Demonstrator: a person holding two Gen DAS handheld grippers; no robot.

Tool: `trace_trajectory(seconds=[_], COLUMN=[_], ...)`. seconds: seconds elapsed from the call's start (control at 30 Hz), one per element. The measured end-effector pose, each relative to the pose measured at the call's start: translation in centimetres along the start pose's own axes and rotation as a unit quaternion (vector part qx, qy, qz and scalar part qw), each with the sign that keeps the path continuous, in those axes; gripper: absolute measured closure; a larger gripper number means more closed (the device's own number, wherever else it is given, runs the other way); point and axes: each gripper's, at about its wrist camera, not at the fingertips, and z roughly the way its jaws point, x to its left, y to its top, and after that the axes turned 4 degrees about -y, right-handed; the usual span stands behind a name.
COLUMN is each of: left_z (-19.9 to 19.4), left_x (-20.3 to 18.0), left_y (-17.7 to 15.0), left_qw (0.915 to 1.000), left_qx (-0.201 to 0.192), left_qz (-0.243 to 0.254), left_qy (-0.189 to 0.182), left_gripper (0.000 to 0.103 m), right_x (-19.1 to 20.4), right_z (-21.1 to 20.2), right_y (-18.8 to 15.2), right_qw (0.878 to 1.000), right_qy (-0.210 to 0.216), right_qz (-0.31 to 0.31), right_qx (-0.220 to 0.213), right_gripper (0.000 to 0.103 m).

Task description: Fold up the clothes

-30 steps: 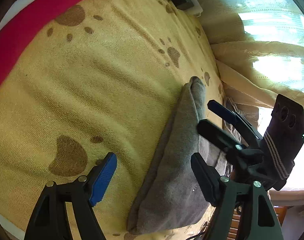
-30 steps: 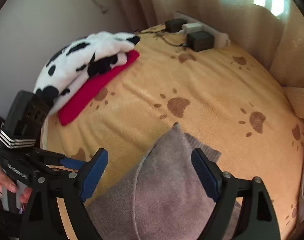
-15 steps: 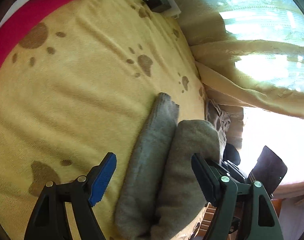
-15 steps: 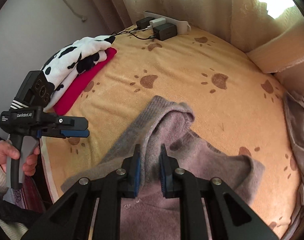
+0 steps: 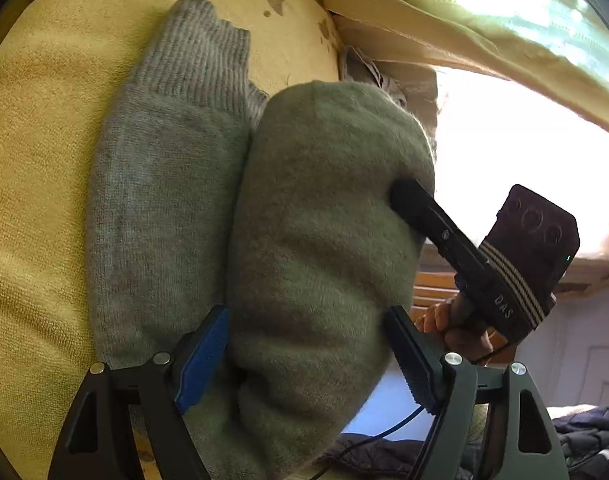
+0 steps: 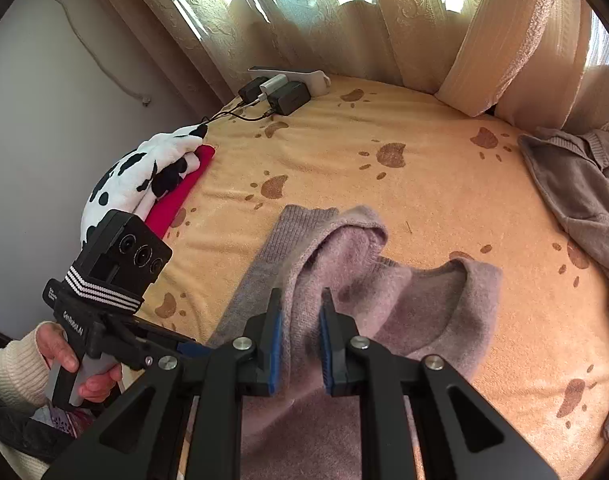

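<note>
1. While the grey sweater (image 6: 404, 304) is lying on the yellow blanket (image 6: 384, 120), the right gripper (image 6: 300, 340) is pinching a raised fold of it – fingers nearly closed.
2. The left gripper (image 5: 304, 360) is standing wide open around the bunched sweater, gripping nothing.

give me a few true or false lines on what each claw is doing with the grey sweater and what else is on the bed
1. The right claw is shut on the grey sweater. True.
2. The left claw is clamped shut. False: its fingers are spread wide either side of a raised fold.
3. A spotted black and white blanket lies on a red cloth. True.
4. The bedspread is plain blue. False: it is yellow with brown paw prints.
5. A power strip sits by the curtain. True.
</note>
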Motion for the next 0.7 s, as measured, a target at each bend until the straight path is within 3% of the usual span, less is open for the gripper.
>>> trace_trajectory(seconds=[0.13, 0.2, 0.27, 0.37, 0.43, 0.5, 0.6, 0.7], left_z=[0.6, 0.6, 0.4, 0.1, -0.1, -0.5, -1.0, -1.1], left_x=[0.6, 1.1, 1.4, 1.7, 1.6, 1.0, 0.2, 0.3], left_y=[-0.8, -1.0, -1.3, -1.7, -2.0, -2.3, -2.7, -2.8], left_qw=[0.9996, 0.9989, 0.9981, 0.9970, 0.9962, 0.9954, 0.9938, 0.9937], left_qx=[0.010, 0.007, 0.000, -0.013, -0.023, -0.034, -0.051, -0.053], left_qz=[-0.011, -0.022, -0.028, -0.034, -0.033, -0.025, -0.014, -0.018], left_qy=[0.024, 0.041, 0.054, 0.069, 0.078, 0.086, 0.098, 0.097], left_gripper=[0.024, 0.044, 0.072, 0.073, 0.073, 0.073, 0.073, 0.073], right_x=[0.3, 0.6, 0.7, 0.5, 0.0, -0.5, -1.0, -0.4], right_z=[0.2, 0.5, 1.1, 1.9, 1.5, 0.9, 0.4, 3.0], right_y=[0.1, 0.0, -0.2, -0.6, -0.4, 0.1, 2.2, 4.5], right_qw=[1.000, 1.000, 0.999, 0.999, 1.000, 1.000, 1.000, 0.999], right_qy=[0.018, 0.025, 0.027, 0.027, 0.011, -0.008, -0.018, -0.010], right_qz=[0.002, -0.002, -0.004, -0.005, -0.001, 0.003, -0.005, -0.038], right_qx=[-0.001, 0.006, 0.019, 0.033, 0.017, -0.005, -0.025, 0.009], right_gripper=[0.085, 0.085, 0.083, 0.069, 0.035, 0.020, 0.020, 0.020])
